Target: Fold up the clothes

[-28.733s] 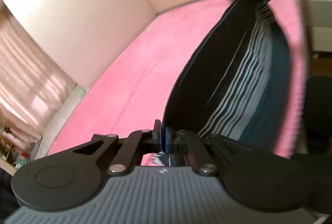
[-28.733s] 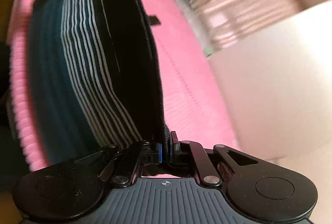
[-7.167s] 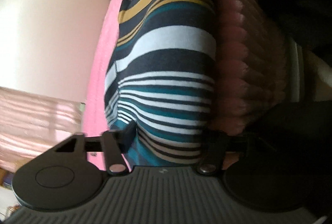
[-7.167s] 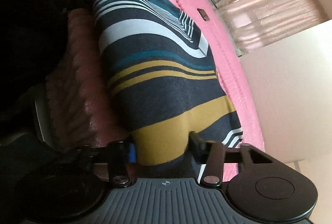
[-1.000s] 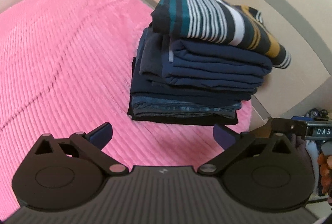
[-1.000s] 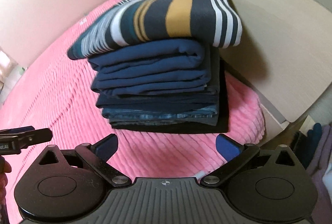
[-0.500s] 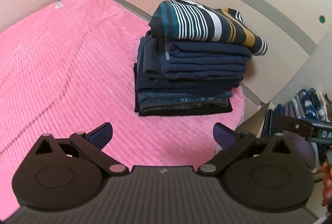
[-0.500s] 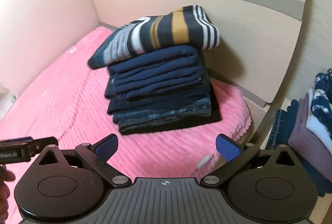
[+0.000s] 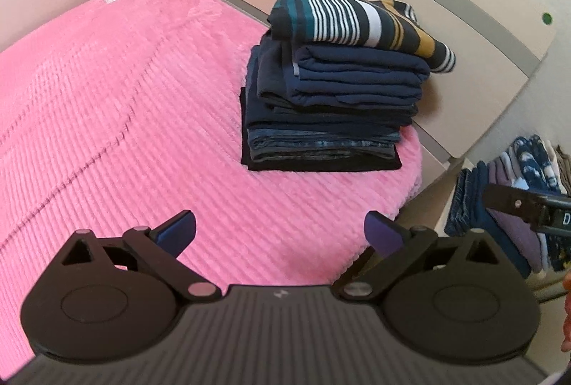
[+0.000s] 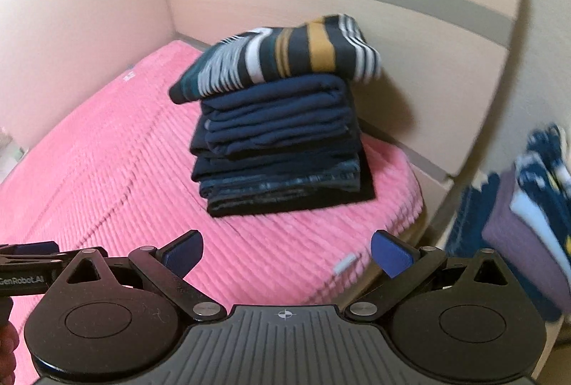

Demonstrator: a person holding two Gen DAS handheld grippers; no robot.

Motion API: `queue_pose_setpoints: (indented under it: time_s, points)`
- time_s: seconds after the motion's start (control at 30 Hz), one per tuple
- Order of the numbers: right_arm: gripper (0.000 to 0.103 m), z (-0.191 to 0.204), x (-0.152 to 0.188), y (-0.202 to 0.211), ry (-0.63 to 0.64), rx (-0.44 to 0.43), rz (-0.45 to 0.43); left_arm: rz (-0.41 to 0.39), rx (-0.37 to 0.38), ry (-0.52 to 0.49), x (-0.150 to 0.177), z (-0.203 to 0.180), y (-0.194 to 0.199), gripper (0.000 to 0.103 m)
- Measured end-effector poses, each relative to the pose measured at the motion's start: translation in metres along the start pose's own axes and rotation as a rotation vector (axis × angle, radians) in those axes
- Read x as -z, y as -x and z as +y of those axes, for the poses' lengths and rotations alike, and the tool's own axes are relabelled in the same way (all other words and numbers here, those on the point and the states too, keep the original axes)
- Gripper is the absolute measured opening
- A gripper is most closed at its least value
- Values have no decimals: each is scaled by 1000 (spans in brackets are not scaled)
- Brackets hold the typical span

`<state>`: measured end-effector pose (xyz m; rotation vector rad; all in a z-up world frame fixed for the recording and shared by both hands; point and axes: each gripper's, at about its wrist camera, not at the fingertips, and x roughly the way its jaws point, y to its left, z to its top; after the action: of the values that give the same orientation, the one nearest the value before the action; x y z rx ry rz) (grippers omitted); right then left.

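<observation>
- Pink ribbed bedspread [image 9: 117,121] fills the left wrist view from 6 to 10 o'clock.
- Stack of folded clothes [image 9: 332,121] sits on it toward 1 o'clock, near the headboard [image 9: 474,39].
- Striped shirt [image 9: 349,21] lies folded on top of the stack.
- Left gripper [image 9: 280,231] is spread wide and empty.
- Right gripper [image 10: 287,251] is likewise spread, holding nothing.
</observation>
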<state>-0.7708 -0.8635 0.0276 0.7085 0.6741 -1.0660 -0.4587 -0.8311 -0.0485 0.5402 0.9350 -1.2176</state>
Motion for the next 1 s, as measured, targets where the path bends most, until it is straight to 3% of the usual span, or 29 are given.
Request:
queue_pose_setpoints:
  time_s: [0.3, 1.0]
  points:
    - [102, -15, -12, -10, 65, -33, 33, 0, -69, 32, -7, -23, -10, 100]
    - [102, -36, -14, -13, 87, -22, 58, 26, -75, -50, -7, -60, -23, 100]
